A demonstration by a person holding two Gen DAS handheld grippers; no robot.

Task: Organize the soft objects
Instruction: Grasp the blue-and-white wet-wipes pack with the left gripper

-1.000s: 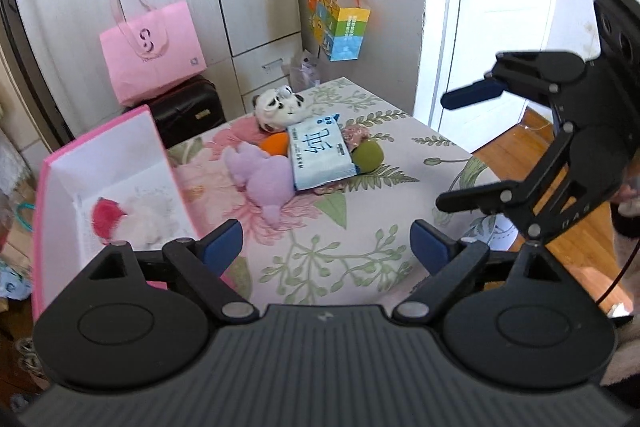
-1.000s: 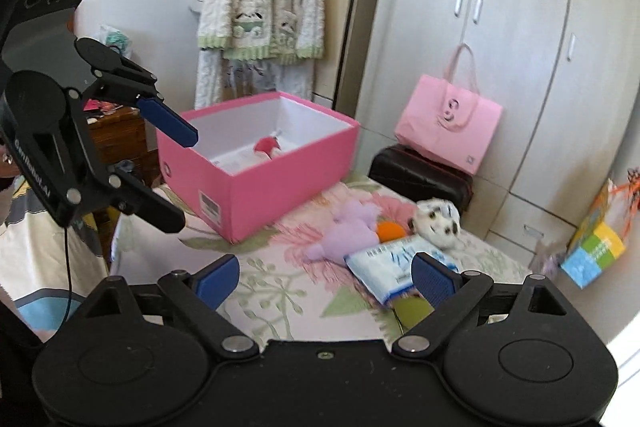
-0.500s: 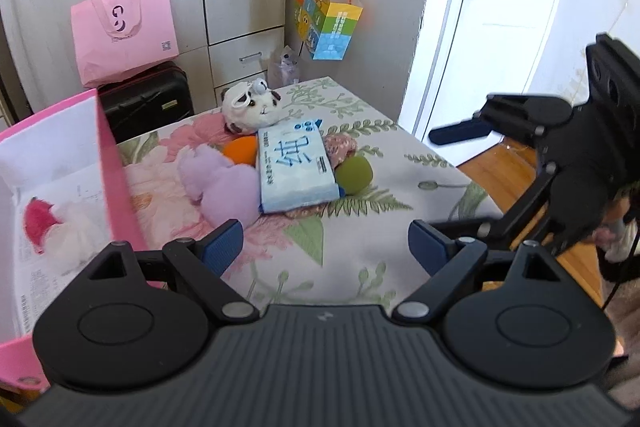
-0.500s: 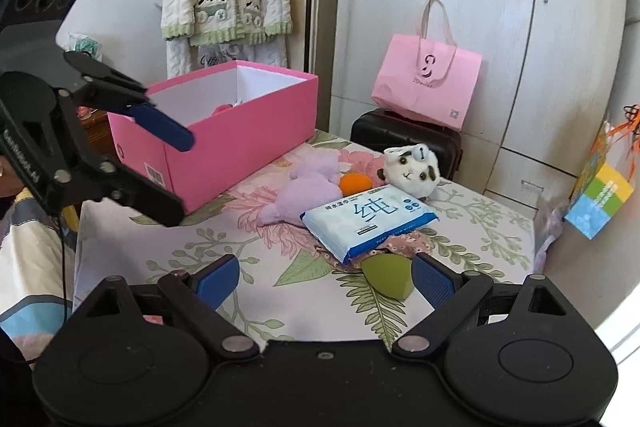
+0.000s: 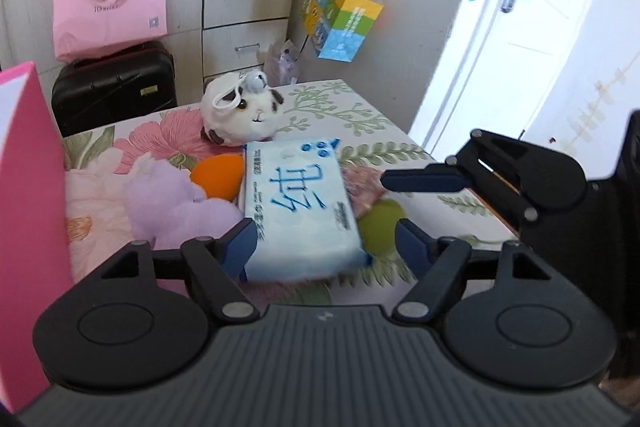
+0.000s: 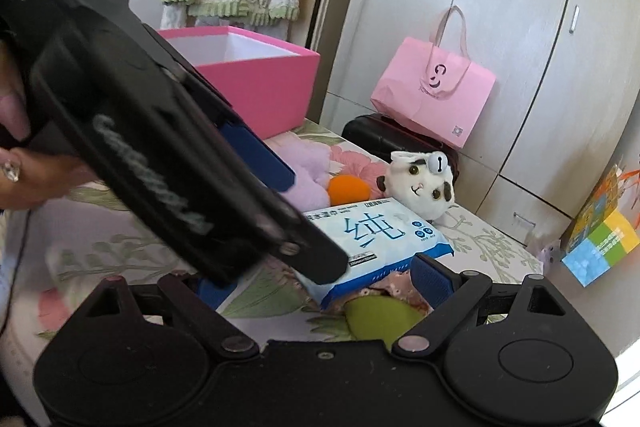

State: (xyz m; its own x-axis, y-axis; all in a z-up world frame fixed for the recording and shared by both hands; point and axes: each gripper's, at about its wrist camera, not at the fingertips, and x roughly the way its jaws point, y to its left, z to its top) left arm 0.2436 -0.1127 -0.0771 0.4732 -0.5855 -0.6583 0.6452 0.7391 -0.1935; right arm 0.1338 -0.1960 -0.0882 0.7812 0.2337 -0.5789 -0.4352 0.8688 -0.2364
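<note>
On the floral-clothed desk (image 5: 360,115) the wipes pack (image 5: 300,211) lies in the toy pile, beside the purple plush (image 5: 176,203). Since half a second ago the left claw (image 5: 324,247) has dropped close, its spread fingers now flanking the pack without touching. Only the right view shows the green ball (image 6: 380,315) between the right claw's (image 6: 316,287) parted fingers, and the left claw crossing diagonally overhead.

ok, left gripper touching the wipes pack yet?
Cannot tell. In the left wrist view the open left gripper straddles the wipes pack; its left fingertip overlaps the pack's edge, with no clear gap or contact.
</note>
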